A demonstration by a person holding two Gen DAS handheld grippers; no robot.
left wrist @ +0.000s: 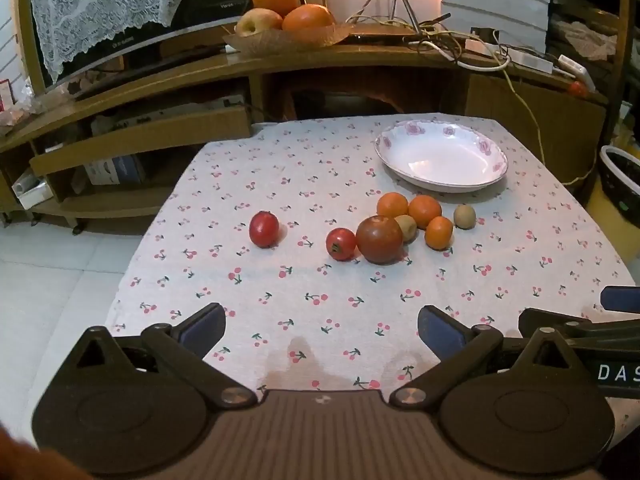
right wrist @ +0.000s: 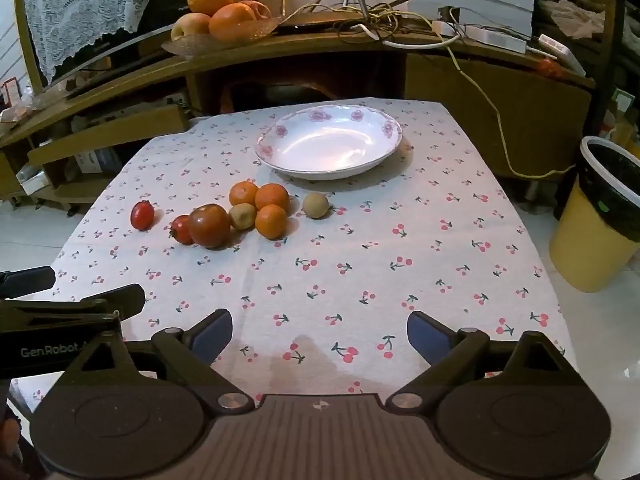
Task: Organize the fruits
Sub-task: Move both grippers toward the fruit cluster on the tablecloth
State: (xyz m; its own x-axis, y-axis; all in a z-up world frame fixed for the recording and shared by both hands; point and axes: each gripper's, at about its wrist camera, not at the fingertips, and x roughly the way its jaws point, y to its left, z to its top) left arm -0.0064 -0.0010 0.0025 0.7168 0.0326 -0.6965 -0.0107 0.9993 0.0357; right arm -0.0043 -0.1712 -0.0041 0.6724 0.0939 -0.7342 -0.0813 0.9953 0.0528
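Loose fruit lies mid-table on the cherry-print cloth: a small red tomato [left wrist: 264, 229] [right wrist: 142, 215] apart at the left, another red tomato [left wrist: 340, 243] [right wrist: 182, 229], a big dark red tomato [left wrist: 379, 239] [right wrist: 209, 225], three oranges [left wrist: 425, 211] [right wrist: 272, 198], and two brownish fruits [left wrist: 464, 216] [right wrist: 315, 205]. An empty white flowered bowl [left wrist: 441, 156] [right wrist: 328, 142] stands behind them. My left gripper [left wrist: 322, 326] and right gripper [right wrist: 320, 334] are both open and empty, held over the table's near edge, well short of the fruit.
A wooden TV stand behind the table carries a glass dish of oranges and an apple [left wrist: 286, 10] [right wrist: 224, 16] and tangled cables [left wrist: 440, 36]. A yellow bin with a black liner [right wrist: 600, 216] stands right of the table. White tiled floor lies to the left.
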